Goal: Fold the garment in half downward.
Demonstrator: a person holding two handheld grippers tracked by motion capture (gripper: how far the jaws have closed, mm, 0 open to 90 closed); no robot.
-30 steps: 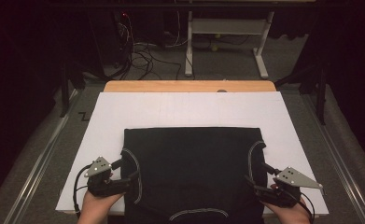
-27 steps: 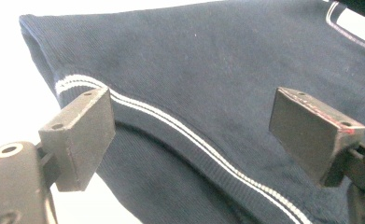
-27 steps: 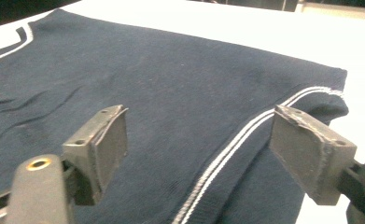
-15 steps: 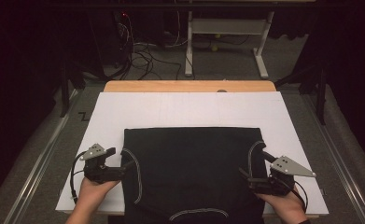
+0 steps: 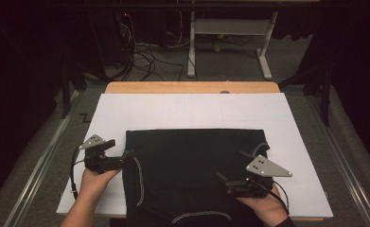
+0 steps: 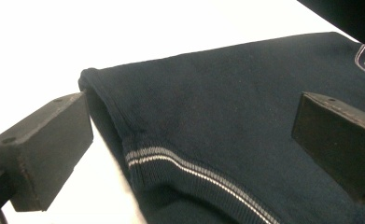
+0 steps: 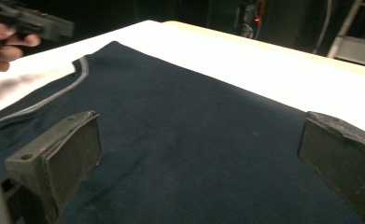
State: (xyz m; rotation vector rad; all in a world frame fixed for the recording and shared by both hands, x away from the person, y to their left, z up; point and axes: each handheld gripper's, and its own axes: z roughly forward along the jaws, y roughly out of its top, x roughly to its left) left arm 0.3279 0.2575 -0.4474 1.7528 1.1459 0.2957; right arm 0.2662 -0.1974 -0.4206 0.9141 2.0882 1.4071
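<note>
The dark sweater (image 5: 197, 175) lies folded flat on the desk (image 5: 187, 111). The left gripper (image 5: 126, 156) is wide open at its sleeve edge. The right gripper (image 5: 219, 178) hangs over it, wide open too. I think another fold comes next, so both must pinch the cloth.

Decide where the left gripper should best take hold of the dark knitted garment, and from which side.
Probably the striped armhole edge of the garment, approached from the left: that ribbed rim lies folded and raised beside the open left gripper, giving its pads something to pinch.

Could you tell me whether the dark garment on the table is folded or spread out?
Folded: the dark garment lies as a neat rectangle with a straight far edge.
</note>
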